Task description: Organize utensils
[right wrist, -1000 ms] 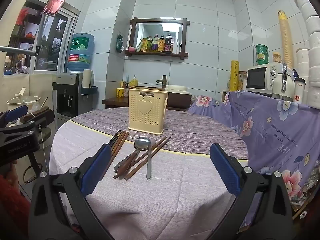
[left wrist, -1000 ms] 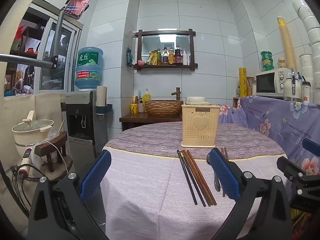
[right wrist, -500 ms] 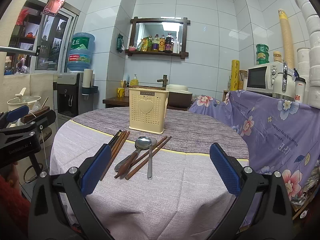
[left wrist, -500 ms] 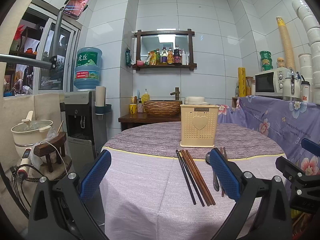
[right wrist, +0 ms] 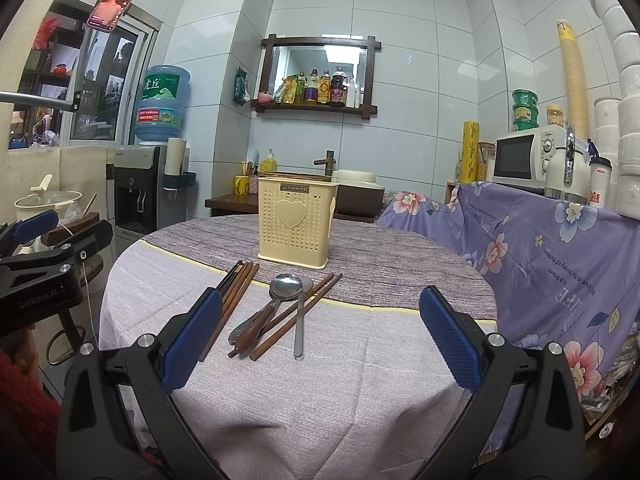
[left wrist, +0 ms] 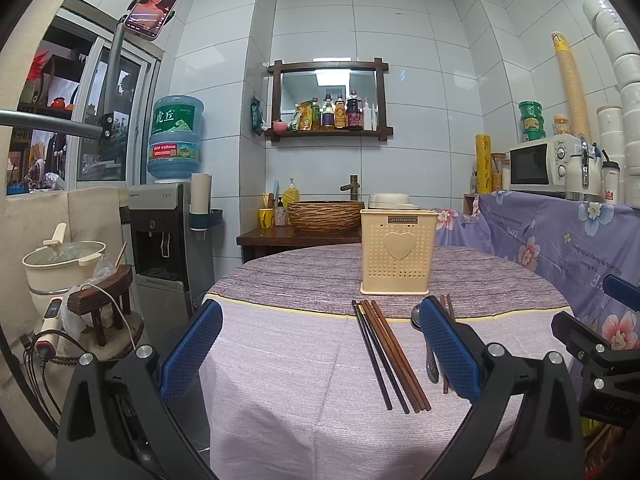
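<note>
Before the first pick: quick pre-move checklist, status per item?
1. Left claw open, nothing in it: ok.
2. Right claw open, nothing in it: ok.
3. Utensil holder upright on the table, beyond the utensils: ok.
4. Holder's inside free: cannot tell, top not visible.
5. Chopstick bundle lying flat, apart from the holder: ok.
6. Spoons separated for a clean single grasp: not ok, they overlap each other and the loose chopsticks.

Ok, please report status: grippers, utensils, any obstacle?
Left gripper open, right gripper open, both empty. Chopsticks and spoons on table before holder. Path unobstructed.
</note>
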Demonstrator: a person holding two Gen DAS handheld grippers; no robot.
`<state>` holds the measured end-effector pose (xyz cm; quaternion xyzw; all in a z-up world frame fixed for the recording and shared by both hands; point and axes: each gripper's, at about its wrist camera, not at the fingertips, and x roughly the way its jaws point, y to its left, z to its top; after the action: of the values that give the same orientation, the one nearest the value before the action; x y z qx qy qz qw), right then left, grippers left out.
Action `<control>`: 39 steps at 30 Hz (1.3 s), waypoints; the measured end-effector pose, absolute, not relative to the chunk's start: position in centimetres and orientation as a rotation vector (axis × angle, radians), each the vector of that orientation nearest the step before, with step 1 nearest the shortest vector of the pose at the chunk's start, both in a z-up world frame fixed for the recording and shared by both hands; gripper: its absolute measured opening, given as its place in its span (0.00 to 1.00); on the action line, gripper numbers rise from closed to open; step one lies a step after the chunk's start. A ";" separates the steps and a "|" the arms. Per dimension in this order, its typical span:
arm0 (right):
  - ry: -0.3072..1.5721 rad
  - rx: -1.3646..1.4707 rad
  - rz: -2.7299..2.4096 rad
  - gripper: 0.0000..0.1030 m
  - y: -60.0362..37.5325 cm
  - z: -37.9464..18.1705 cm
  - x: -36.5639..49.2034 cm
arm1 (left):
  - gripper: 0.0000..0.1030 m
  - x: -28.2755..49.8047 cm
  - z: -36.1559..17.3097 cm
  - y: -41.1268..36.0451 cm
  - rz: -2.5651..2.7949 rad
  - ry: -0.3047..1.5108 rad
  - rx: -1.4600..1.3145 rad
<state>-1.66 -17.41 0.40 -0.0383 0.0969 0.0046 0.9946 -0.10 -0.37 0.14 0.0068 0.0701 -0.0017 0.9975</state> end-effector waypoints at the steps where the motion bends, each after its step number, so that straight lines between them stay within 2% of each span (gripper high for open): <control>1: 0.194 -0.077 0.009 0.94 -17.4 0.4 -1.7 | 0.95 -0.1 0.1 -0.4 -0.004 0.141 0.014; 39: 0.198 -0.079 0.010 0.94 -17.9 1.2 -1.7 | 0.95 -0.1 0.1 -0.4 -0.006 0.140 0.016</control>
<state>-1.70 -17.90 1.20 -0.0395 0.0987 0.0051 0.9943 -0.14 -0.42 0.12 0.0078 0.0701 -0.0028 0.9975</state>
